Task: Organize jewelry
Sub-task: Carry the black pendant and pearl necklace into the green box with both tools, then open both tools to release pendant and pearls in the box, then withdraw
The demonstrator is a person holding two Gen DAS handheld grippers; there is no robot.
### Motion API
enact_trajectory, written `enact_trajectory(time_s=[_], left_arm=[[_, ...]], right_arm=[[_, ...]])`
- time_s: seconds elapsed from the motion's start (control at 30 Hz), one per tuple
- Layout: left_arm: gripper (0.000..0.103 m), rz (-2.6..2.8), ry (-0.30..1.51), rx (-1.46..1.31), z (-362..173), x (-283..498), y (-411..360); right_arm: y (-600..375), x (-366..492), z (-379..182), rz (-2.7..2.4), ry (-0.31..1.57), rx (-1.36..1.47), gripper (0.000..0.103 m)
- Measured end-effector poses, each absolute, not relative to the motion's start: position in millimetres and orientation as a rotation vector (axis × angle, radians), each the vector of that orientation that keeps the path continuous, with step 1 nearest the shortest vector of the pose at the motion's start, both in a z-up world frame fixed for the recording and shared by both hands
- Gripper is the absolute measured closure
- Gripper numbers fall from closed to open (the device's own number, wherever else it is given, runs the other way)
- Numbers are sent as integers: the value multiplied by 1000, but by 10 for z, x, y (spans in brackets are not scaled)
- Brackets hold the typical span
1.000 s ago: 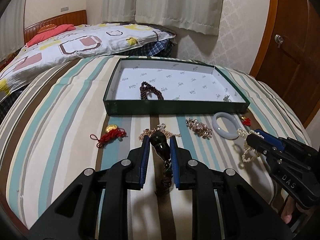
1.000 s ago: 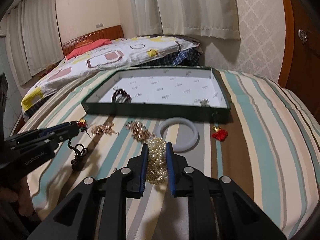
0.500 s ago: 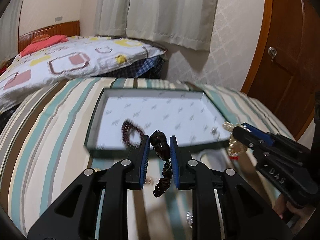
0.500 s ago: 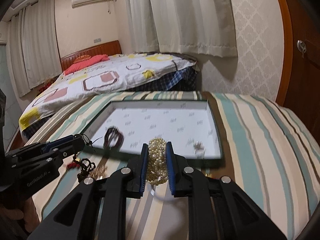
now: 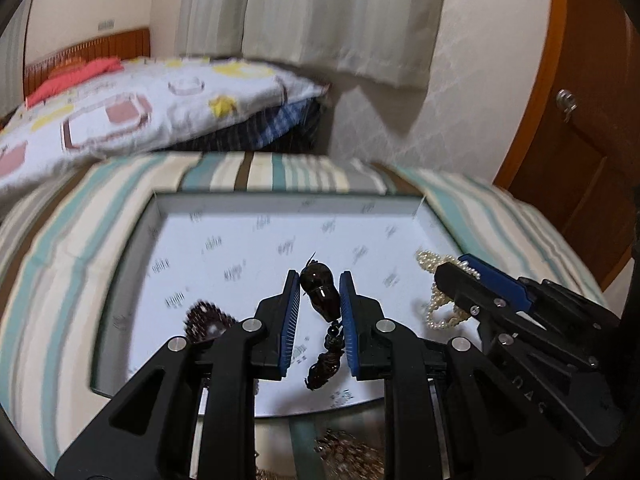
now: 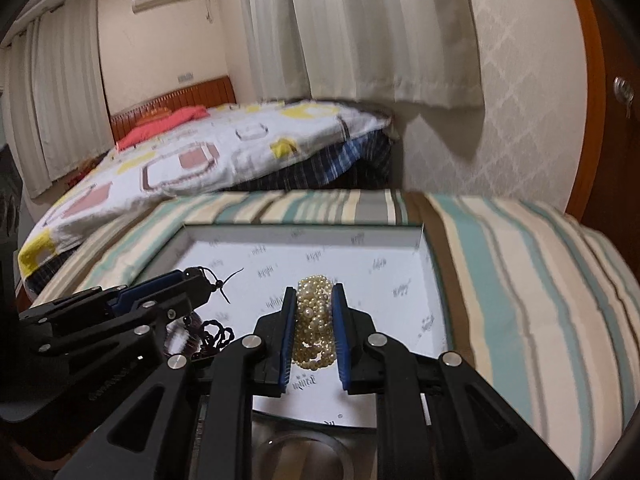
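Over the tray (image 5: 168,216) now, no longer short of it: left gripper (image 5: 319,280) fingers pinching dark pendant (image 5: 320,290); right gripper (image 6: 314,294) pinching pearls (image 6: 314,320)

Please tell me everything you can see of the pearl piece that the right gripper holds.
The pearl piece is a bunch of small cream, glossy beads in several strands. The right gripper is shut on it, blue pads pressing both sides. It hangs above the tray, touching nothing else visible. In the left wrist view a loop dangles below the fingers.
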State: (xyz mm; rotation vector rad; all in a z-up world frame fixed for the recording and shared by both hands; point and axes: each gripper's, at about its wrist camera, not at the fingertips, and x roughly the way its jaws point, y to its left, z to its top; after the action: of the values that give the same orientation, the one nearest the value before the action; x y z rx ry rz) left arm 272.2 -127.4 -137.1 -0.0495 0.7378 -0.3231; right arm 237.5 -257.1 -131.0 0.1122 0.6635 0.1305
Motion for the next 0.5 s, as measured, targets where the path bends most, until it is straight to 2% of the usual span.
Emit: enact_trajectory(time_s=[0.2,0.5], left_arm=[[83,-302,835,-39,-1709,2893,-1279],[82,-286,892,-53,-1881,2938,-1231]], right_arm=[[-2566,2525,-1578,136,753,117,85],[-2646,2585,-1701,120,810,143,80]])
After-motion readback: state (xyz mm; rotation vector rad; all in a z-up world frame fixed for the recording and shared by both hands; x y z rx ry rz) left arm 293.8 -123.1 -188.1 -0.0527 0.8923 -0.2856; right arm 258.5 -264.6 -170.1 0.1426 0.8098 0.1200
